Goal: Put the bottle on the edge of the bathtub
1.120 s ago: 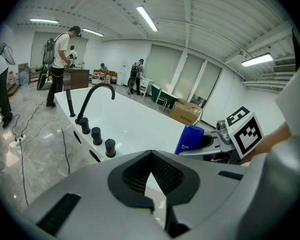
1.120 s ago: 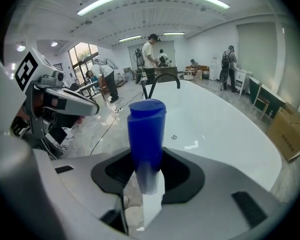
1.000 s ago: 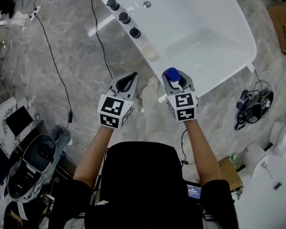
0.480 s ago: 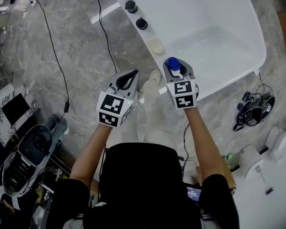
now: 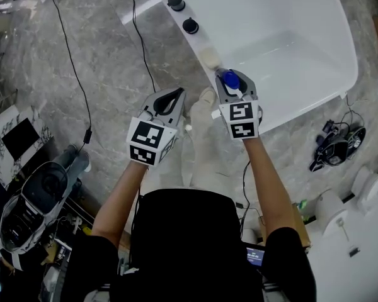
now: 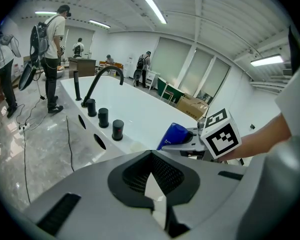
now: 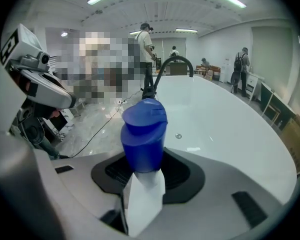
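Observation:
The bottle (image 5: 229, 80) is white with a blue cap, and my right gripper (image 5: 234, 83) is shut on it. It hangs upright over the near rim of the white bathtub (image 5: 302, 106), just short of a pale oval piece (image 5: 208, 57) lying on that rim. In the right gripper view the bottle (image 7: 144, 134) stands between the jaws of the right gripper (image 7: 145, 161), with the bathtub (image 7: 230, 129) beyond. My left gripper (image 5: 174, 94) is shut and empty over the floor, left of the tub. In the left gripper view, the left gripper (image 6: 151, 156) points past the blue cap (image 6: 172, 135).
Three black knobs (image 5: 190, 26) and a black faucet (image 6: 102, 76) stand along the tub's left rim. Cables (image 5: 82, 87) run over the grey marble floor. A black device (image 5: 334, 142) lies at right, equipment (image 5: 34, 200) at left. Several people (image 6: 52, 44) stand further off.
Both grippers have moved forward toward the tub. The bottle in the right gripper has gone from short of the rim to over it, closer to the pale oval piece.

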Demonstrator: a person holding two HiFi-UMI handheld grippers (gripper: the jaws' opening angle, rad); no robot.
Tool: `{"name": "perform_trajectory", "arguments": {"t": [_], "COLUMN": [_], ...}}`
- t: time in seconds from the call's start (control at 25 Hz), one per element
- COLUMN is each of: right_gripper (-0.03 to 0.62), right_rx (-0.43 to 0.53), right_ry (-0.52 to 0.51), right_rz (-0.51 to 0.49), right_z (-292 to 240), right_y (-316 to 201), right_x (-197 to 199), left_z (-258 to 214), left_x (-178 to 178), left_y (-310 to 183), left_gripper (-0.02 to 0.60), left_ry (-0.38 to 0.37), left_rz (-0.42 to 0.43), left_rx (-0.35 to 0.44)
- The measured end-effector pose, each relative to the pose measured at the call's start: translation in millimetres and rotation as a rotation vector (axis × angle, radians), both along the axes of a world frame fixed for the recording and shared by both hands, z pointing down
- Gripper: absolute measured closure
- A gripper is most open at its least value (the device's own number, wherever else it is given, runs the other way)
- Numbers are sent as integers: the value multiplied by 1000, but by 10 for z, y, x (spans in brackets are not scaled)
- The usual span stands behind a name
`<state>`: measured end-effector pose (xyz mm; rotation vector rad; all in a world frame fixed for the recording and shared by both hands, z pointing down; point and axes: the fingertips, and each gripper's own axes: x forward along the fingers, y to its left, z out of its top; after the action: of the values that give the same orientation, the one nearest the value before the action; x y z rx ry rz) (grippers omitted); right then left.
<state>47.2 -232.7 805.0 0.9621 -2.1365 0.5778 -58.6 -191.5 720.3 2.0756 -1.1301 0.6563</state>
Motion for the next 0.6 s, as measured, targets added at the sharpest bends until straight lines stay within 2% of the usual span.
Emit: {"name": "perform_trajectory", "arguments": {"t": [0.6], "right_gripper": [430], "right_rx": [10], "right_ry": [29], "right_rz": [13], "right_z": [28], "right_y": [89], "right_x": [-51], "left_z": [100], "left_x": [46], "left_y": [-13], "left_gripper": [571], "left_ry": [15], "left_rz": [3], "left_rx": [-21]}}
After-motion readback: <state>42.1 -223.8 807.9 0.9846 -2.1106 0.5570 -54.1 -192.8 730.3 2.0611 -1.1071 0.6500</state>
